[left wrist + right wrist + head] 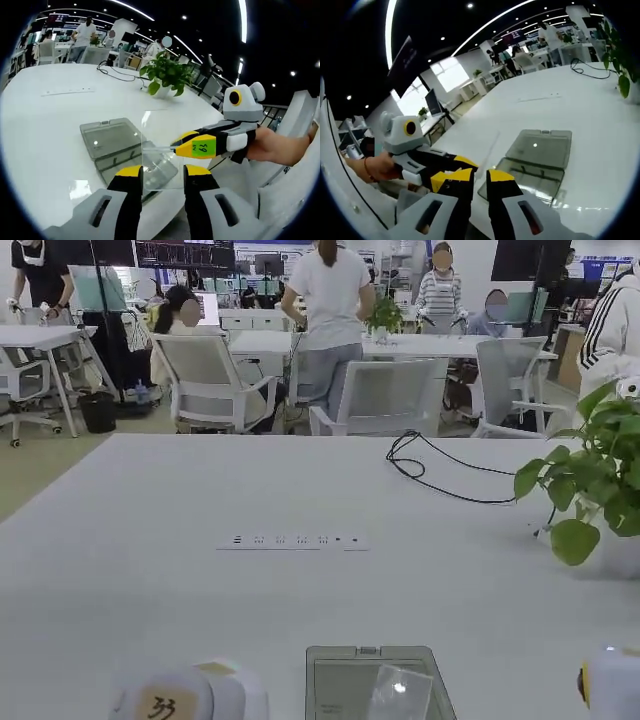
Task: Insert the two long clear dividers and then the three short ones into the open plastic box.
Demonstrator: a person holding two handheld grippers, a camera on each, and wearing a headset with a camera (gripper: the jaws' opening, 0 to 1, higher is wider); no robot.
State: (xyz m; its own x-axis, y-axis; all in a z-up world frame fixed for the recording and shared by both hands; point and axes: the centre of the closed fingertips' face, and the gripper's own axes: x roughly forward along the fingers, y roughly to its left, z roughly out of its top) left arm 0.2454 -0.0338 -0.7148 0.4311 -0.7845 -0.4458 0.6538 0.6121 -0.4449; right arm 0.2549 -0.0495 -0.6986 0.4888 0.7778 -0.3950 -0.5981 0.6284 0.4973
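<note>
A clear divider (pixel 157 132) is held upright over the open plastic box (pixel 312 680), which lies with its lid folded back at the near edge of the white surface (pixel 300 490). One edge of the divider is pinched between the jaws of the right tool (pixel 480 176). The jaws of the left tool (pixel 163 172) are seen apart, one on each side of the sheet; whether they press on it cannot be told. A potted plant (pixel 600 470) and a black cable (pixel 440 475) are seen farther back.
</note>
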